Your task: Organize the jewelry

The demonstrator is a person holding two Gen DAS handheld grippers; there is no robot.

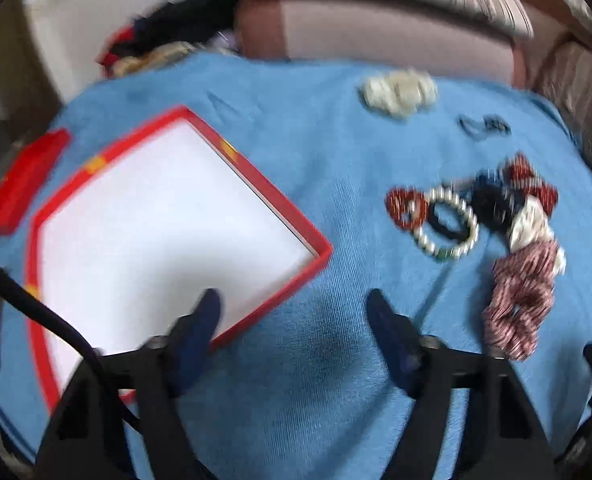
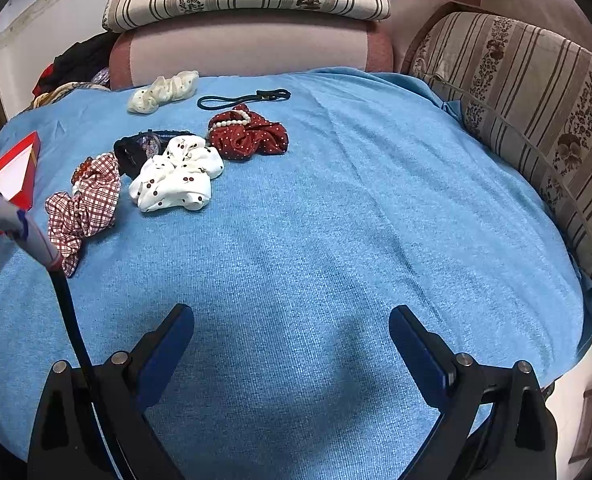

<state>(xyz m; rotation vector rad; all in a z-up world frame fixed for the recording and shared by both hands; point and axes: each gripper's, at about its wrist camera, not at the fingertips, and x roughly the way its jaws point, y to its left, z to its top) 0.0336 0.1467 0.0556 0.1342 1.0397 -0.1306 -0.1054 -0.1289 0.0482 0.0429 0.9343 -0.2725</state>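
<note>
Over the blanket [image 2: 335, 220]:
Left gripper [image 1: 294, 308]: spread wide, empty, one finger over the red box [image 1: 176, 216] rim.
Right gripper [image 2: 292, 324]: spread, empty, above bare cloth.
Jewelry: pearl bracelet [image 1: 447, 224] among scrunchies [image 2: 176, 176], apart from box.

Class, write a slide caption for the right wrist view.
Open right hand-held gripper above blue knitted cloth, far from white cherry-print scrunchie.

Black gripper [image 2: 292, 326] frames, blue finger pads [image 2: 415, 354], silver screws [image 2: 464, 359], black cable [image 2: 70, 320].
</note>
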